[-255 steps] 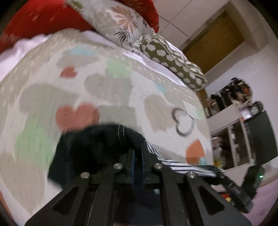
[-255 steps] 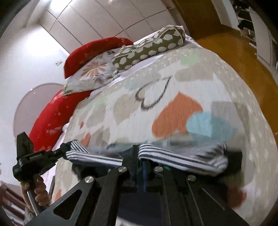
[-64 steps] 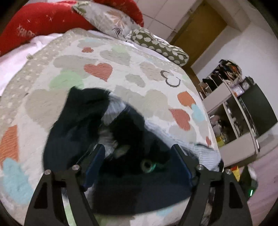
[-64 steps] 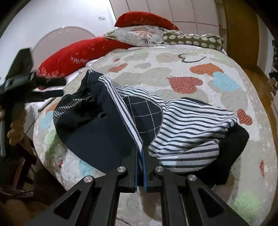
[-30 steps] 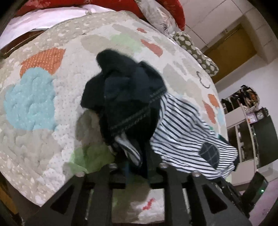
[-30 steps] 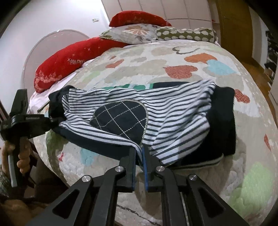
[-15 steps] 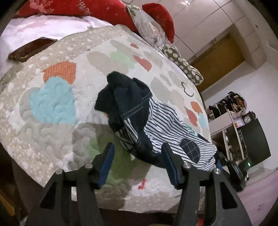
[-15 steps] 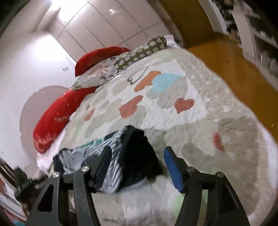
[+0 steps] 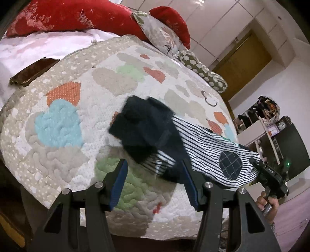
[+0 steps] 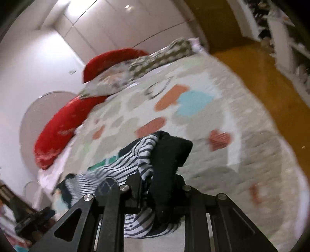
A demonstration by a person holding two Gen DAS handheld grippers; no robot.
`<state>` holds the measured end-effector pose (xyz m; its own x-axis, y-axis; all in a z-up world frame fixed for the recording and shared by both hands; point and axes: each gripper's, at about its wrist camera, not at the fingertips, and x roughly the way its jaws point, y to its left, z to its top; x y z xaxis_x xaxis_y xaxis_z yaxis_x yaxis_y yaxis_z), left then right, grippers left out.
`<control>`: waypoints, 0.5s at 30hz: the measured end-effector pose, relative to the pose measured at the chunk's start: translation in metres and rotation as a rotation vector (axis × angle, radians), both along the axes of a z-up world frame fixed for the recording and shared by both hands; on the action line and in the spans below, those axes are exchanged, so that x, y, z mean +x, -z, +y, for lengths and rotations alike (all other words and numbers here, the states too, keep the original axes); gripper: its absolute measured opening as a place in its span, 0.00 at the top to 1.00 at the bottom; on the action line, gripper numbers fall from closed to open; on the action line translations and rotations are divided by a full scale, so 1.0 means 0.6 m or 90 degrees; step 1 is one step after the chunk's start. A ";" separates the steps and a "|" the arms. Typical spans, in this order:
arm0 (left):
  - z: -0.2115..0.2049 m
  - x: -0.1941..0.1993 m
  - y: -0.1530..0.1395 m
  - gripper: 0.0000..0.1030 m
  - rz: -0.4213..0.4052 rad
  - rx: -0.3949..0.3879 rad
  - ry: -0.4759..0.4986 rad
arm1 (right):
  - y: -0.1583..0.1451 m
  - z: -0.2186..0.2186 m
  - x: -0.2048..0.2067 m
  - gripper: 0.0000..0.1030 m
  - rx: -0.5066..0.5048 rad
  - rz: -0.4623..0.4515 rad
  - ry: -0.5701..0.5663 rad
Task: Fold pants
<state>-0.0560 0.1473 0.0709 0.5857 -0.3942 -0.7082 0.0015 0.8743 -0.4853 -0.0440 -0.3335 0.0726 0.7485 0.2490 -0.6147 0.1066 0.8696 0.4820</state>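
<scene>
The pants (image 9: 195,149) are navy with a blue-and-white striped inside and a dark checked patch. They lie bunched across the heart-patterned quilt (image 9: 58,124). My left gripper (image 9: 155,180) is open, its blue-padded jaws on either side of the near edge of the cloth, holding nothing. In the right wrist view the pants (image 10: 135,160) run into my right gripper (image 10: 155,186); dark and striped cloth sits between its jaws, which stand partly apart. The view is blurred and I cannot tell if they grip it. The right gripper also shows in the left wrist view (image 9: 271,174) at the pants' far end.
Red pillows (image 9: 77,17), a floral pillow (image 9: 162,36) and a spotted bolster (image 9: 201,71) lie at the head of the bed. A phone (image 9: 33,71) lies on the white sheet at left. A wooden floor (image 10: 271,81) and shelves (image 9: 267,124) are beyond the bed.
My left gripper has let go of the pants, opened and drawn back. My right gripper also opened, swung away, and is now back at the pants' far end with cloth between its jaws.
</scene>
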 end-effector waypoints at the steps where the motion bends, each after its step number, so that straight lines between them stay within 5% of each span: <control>1: -0.001 0.003 0.003 0.47 0.005 0.003 -0.001 | 0.005 -0.008 -0.001 0.77 -0.002 0.007 0.012; 6: 0.002 0.008 -0.004 0.47 0.001 0.034 -0.012 | 0.073 -0.057 0.010 0.60 -0.043 0.095 0.134; 8: 0.005 0.019 -0.015 0.45 -0.007 0.051 -0.019 | 0.078 -0.073 -0.007 0.49 -0.005 0.082 0.157; 12: -0.011 0.065 -0.037 0.32 -0.028 0.086 -0.016 | 0.046 -0.076 -0.047 0.49 -0.027 0.040 0.188; 15: -0.026 0.119 -0.023 0.31 -0.006 0.105 -0.014 | 0.021 -0.066 -0.067 0.49 -0.042 0.006 0.189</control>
